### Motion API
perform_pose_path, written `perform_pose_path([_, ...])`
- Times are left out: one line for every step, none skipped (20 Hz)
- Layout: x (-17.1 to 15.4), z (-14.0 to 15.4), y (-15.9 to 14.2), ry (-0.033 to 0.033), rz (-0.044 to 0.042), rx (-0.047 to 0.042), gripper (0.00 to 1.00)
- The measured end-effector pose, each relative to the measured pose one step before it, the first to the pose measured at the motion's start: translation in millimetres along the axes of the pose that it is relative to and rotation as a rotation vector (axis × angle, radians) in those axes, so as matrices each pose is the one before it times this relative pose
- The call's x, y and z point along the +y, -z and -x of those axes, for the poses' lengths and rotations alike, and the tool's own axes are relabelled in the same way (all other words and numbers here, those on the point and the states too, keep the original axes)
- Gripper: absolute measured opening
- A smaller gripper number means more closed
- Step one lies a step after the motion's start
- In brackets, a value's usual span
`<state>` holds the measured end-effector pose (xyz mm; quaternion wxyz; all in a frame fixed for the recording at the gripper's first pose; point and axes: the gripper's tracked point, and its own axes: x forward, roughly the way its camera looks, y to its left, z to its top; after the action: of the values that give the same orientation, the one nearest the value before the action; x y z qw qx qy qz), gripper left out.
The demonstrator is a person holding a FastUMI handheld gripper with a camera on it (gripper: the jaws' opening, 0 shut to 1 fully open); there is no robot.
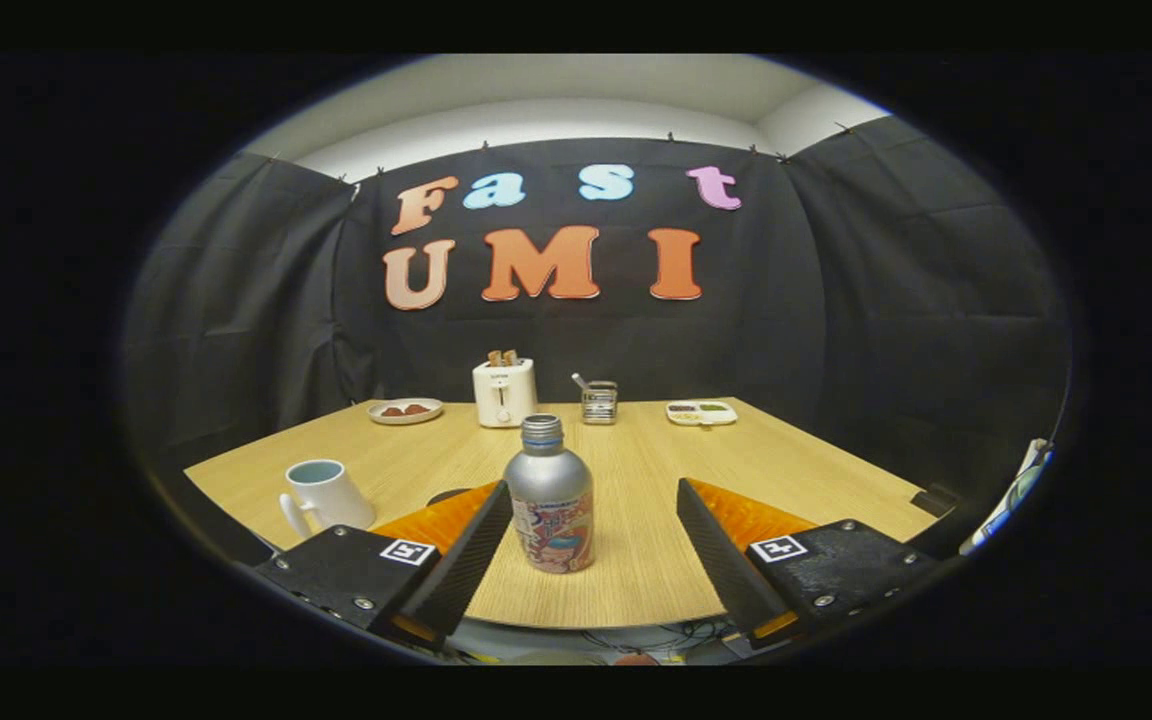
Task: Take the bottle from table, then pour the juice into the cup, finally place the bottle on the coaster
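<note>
A silver aluminium bottle (548,500) with a printed label and an uncapped neck stands upright on the wooden table (636,570), near its front edge. My gripper (593,490) is open, and the bottle sits between the fingers, close to the left finger (471,545) and apart from the right one (711,545). A white cup (324,495) with a handle stands to the left, beyond the left finger. A dark round coaster (448,495) peeks out just behind the left finger, mostly hidden by it.
Along the table's far edge stand a plate with food (405,411), a white toaster (504,392), a small glass holder (598,402) and a divided dish (701,412). A small black object (936,497) lies at the table's right edge.
</note>
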<state>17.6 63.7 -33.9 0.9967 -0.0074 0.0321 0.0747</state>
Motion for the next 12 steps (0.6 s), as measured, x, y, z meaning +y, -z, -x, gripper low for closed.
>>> perform_pose_path([3.38, -1.6, 2.21, -0.00917, 0.00097, 0.00446, 0.98])
perform_pose_path([3.43, -3.08, 2.24, -0.0074, 0.0003, 0.00559, 0.98])
perform_pose_path([2.65, -2.22, 2.19, -0.00588, 0.00019, 0.00427, 0.98])
perform_pose_path([2.27, -2.63, 3.0, -0.00576, 0.0005, 0.00695, 0.98])
perform_pose_path([1.33, -3.21, 2.7, -0.00359, 0.00025, 0.00748, 0.98])
perform_pose_path([2.16, -3.29, 4.25, -0.00387, -0.00038, 0.00857, 0.98])
perform_pose_path([1.08, -2.9, 3.42, -0.00376, -0.00144, 0.01019, 0.99])
perform_pose_path([1.58, -2.96, 3.5, -0.00407, -0.00137, 0.00792, 0.98])
perform_pose_path([0.66, -2.72, 3.15, -0.00228, -0.00142, 0.00896, 0.99])
perform_pose_path([0.59, -3.02, 3.38, -0.00202, -0.001, 0.00831, 0.99])
perform_pose_path([0.4, -2.17, 2.31, -0.00027, -0.00083, 0.00712, 0.99])
perform_pose_path([0.21, -3.32, 3.1, -0.00005, -0.00137, 0.00629, 0.99])
